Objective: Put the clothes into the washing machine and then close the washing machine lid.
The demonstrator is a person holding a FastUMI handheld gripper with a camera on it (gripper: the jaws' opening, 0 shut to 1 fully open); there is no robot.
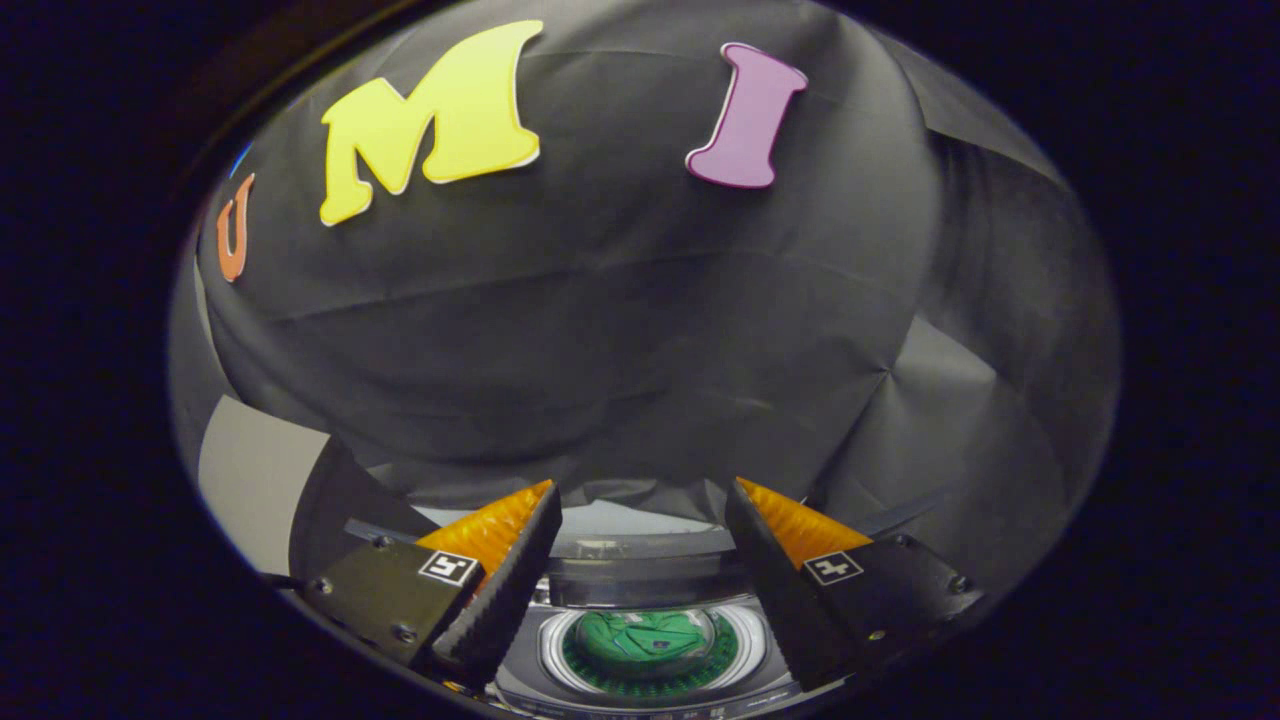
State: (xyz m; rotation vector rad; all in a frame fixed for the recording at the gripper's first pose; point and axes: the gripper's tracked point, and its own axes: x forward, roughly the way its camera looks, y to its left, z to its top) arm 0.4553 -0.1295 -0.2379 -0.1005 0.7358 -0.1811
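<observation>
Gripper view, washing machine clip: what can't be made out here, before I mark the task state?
- Washing machine: its body and front are cut off below the gripper; the open jaws cover both its sides.
- Lid: a grey band beyond the drum may be it, but I cannot tell whether it is raised or shut.
- Green clothes: lying in the drum, too small to tell how many pieces.
- Pale surface beside the left finger: cut off, unidentifiable.

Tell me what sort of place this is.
Most likely a staged recording booth set up as a laundry spot. Black cloth walls it in, and a small washing machine sits below the open, empty tool, with green clothes showing in its round drum opening between the fingers.
</observation>
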